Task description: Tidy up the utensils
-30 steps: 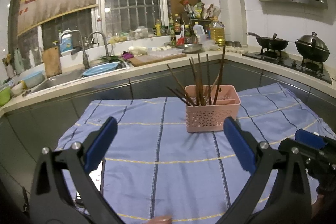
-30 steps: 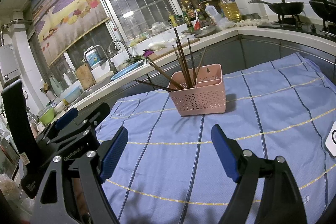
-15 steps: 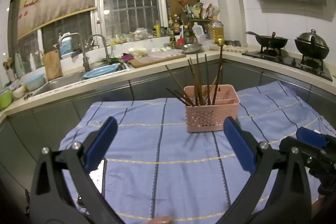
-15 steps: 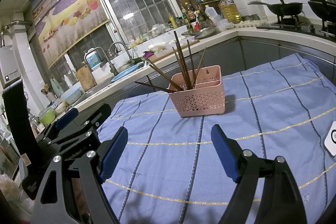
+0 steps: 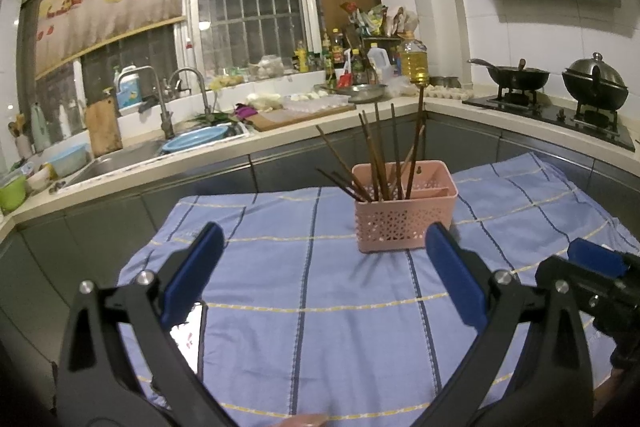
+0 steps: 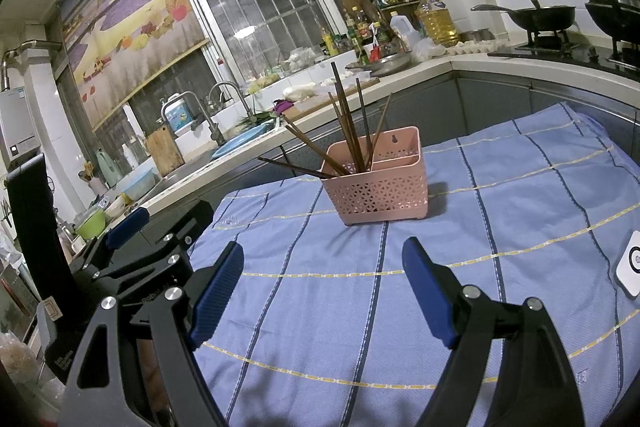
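Observation:
A pink perforated utensil basket (image 5: 404, 215) (image 6: 376, 183) stands on a blue striped cloth (image 5: 320, 291) (image 6: 500, 211). Several dark brown chopsticks (image 5: 380, 155) (image 6: 348, 131) lean out of its left compartment; the right compartment looks empty. My left gripper (image 5: 322, 247) hovers open over the cloth, short of the basket, nothing between its blue pads. My right gripper (image 6: 324, 267) is also open and empty, nearer the cloth's front. The left gripper's black frame shows at the left of the right wrist view, and the right gripper's frame at the right of the left wrist view.
A phone (image 5: 188, 339) lies on the cloth at front left. A small white device (image 6: 632, 267) sits at the cloth's right edge. Behind runs an L-shaped counter with a sink (image 5: 120, 159), a chopping board (image 5: 304, 115), bottles and a stove with pans (image 5: 516, 79).

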A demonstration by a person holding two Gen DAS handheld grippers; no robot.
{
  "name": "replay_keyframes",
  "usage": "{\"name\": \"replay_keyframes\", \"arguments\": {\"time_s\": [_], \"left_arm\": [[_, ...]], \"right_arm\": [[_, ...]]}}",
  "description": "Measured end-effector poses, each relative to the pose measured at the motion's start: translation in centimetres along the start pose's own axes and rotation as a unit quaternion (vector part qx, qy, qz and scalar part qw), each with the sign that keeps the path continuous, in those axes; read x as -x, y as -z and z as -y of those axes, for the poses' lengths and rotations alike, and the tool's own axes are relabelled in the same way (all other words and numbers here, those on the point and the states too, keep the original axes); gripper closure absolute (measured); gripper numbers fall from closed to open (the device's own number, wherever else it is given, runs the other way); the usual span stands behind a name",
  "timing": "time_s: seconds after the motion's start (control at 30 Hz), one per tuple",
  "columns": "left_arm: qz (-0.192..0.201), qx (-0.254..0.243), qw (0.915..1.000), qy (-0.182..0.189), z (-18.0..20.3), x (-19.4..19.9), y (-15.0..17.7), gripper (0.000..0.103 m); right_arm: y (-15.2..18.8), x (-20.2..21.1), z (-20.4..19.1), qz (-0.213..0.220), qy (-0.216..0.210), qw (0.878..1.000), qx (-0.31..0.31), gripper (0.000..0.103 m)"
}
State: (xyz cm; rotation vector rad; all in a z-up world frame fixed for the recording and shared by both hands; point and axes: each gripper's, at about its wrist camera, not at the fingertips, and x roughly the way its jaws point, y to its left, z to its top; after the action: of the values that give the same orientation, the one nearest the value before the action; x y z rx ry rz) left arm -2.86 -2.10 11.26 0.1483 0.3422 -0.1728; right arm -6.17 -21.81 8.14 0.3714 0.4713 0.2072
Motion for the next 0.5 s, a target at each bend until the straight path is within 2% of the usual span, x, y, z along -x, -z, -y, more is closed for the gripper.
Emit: {"name": "replay_keyframes", "arguments": {"time_s": [0.5], "left_arm": [[-0.003,0.001,1.0,0.002,-0.02,0.03,0.46,0.006]], "right_arm": [[0.01,0.15,0.01,0.0,0.0,1.0,-0.001,0.022]]}}
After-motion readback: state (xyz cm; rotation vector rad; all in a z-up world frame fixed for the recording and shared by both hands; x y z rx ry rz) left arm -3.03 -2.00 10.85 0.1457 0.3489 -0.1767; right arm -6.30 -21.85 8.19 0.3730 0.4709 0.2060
